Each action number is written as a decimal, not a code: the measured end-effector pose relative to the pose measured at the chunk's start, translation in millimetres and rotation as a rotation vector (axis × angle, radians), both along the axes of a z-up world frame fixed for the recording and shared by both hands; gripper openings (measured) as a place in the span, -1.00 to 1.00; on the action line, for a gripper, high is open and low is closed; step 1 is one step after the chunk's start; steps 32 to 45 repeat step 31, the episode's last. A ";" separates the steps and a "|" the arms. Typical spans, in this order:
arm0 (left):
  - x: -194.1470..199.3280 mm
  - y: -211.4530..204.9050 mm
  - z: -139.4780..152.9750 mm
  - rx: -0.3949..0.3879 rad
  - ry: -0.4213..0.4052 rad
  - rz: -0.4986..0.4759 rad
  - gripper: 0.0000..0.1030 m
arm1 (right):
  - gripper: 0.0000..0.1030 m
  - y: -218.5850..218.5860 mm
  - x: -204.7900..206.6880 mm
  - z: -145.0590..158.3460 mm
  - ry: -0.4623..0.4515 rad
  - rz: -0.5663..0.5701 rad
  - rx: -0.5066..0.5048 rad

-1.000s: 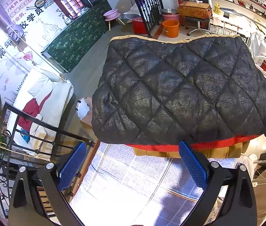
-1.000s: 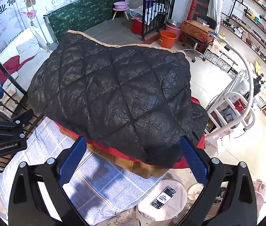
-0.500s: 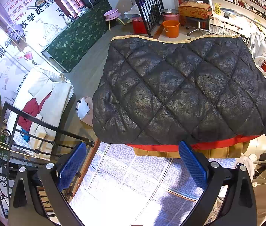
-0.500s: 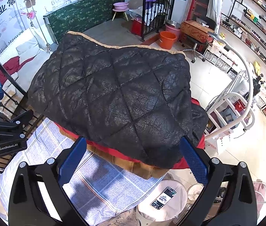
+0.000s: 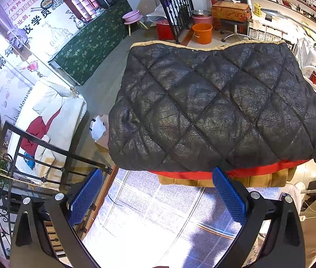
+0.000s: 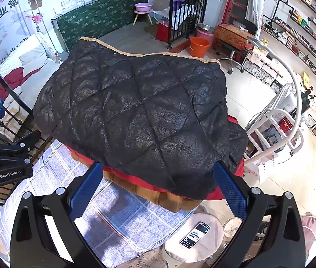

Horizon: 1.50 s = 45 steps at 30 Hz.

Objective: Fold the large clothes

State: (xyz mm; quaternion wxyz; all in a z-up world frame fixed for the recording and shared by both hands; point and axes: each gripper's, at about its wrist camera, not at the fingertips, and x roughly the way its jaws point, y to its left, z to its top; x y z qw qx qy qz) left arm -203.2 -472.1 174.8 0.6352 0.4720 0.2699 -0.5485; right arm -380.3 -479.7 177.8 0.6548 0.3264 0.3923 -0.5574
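The folded black jacket point(image 5: 213, 109) lies on a red garment point(image 5: 258, 170) atop the checked counter point(image 5: 158, 212). My left gripper point(image 5: 158, 197) and right gripper point(image 6: 155, 192) hover near the jacket's front edge, jaws spread, holding nothing.

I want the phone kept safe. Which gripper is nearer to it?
Right. The right gripper hangs beside the phone on its white stool; the left gripper sits farther off, over the checked cloth.

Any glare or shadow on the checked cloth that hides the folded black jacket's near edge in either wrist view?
Left wrist: checked cloth blown out white, black jacket edge still sharp. Right wrist: cloth evenly lit with gripper shadows, jacket edge clear; fisheye bends both.
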 end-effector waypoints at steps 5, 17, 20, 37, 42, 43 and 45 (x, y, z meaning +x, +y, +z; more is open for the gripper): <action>1.4 -0.8 -0.7 0.000 -0.001 0.003 0.88 | 0.89 0.8 0.2 -0.8 0.000 0.001 0.001; -2.0 12.4 -5.3 -0.026 0.007 -0.022 0.88 | 0.89 -0.1 1.8 -2.0 0.002 0.003 0.001; -1.0 15.8 -9.0 -0.015 0.021 -0.025 0.88 | 0.89 -0.4 1.7 -2.7 0.004 0.004 0.004; -13.8 20.0 -8.7 -0.003 -0.009 -0.055 0.88 | 0.89 -0.7 6.5 -3.4 0.009 0.019 0.004; -13.8 20.0 -8.7 -0.003 -0.009 -0.055 0.88 | 0.89 -0.7 6.5 -3.4 0.009 0.019 0.004; -13.8 20.0 -8.7 -0.003 -0.009 -0.055 0.88 | 0.89 -0.7 6.5 -3.4 0.009 0.019 0.004; -13.8 20.0 -8.7 -0.003 -0.009 -0.055 0.88 | 0.89 -0.7 6.5 -3.4 0.009 0.019 0.004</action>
